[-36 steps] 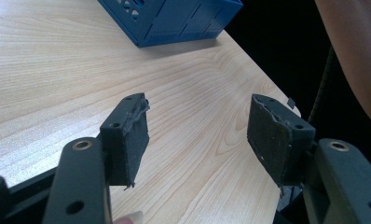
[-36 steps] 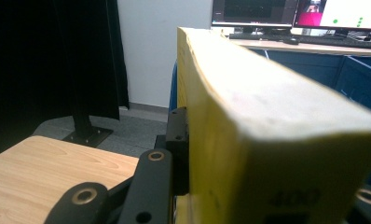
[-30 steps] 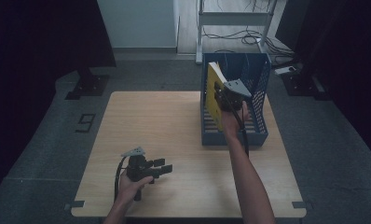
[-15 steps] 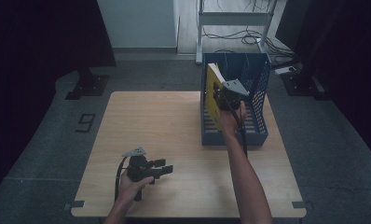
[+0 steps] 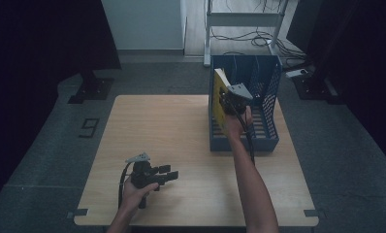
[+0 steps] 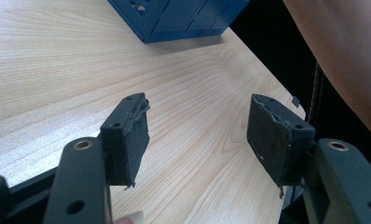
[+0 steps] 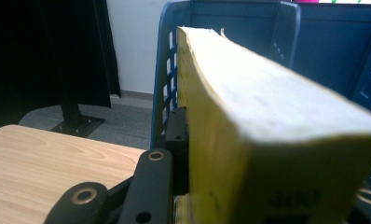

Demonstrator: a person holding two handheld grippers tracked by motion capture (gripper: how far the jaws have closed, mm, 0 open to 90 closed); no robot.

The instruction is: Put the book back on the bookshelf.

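Observation:
A thick yellow book stands on edge in the left part of the blue slotted file rack at the table's far right. My right gripper is shut on that book, and in the right gripper view the yellow book stands between the jaws with the left pad pressed on its cover. Near the front left of the table, my left gripper lies low and open, pointing right. In the left gripper view the left gripper has only bare wood between its pads.
The wooden table has bare surface between the two hands. The blue rack shows at the top of the left gripper view, with the person's right forearm at the right. Beyond the table are a metal stand and cables on the floor.
My right gripper has sunk a little with the yellow book, lowering it deeper into the blue rack. My left gripper has stayed where it was.

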